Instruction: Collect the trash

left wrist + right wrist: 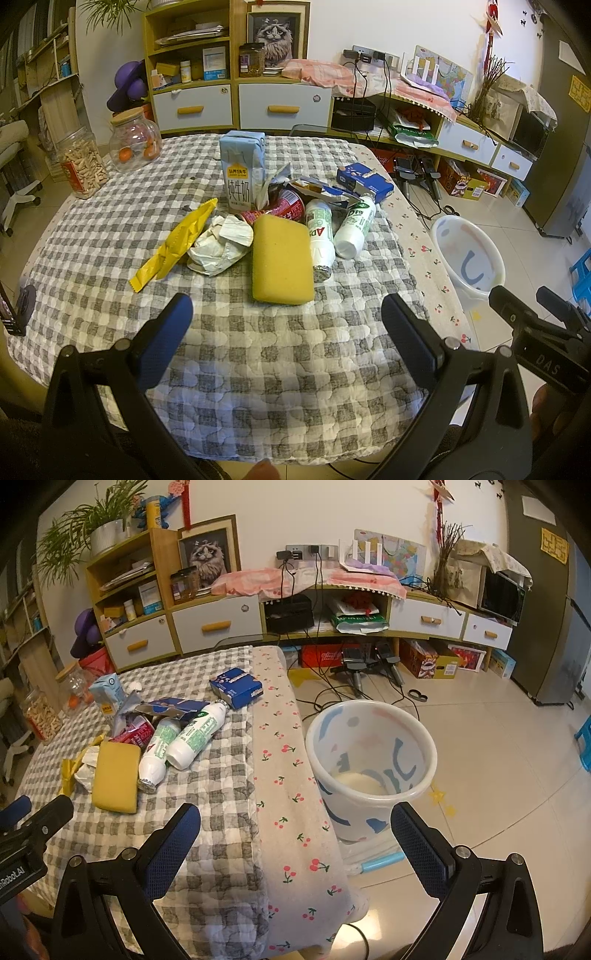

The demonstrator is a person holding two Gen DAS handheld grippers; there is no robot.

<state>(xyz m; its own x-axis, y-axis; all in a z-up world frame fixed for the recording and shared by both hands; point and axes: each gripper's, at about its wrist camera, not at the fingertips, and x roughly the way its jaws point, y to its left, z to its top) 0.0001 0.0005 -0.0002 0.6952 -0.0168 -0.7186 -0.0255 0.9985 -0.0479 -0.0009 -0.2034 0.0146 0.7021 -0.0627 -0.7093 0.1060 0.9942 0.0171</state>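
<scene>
Site: home living room | evidence I see: framed cat picture (277, 35), drawer cabinets (216, 626), checked tablecloth (258, 350), potted plant (103, 528)

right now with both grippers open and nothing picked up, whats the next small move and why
Probably ease the left gripper forward toward the yellow sponge. Its jaws are open and empty, and the sponge is the nearest piece in the pile, lying flat on the checked tablecloth straight ahead. The white bin stands on the floor beside the table, by the right gripper.
</scene>
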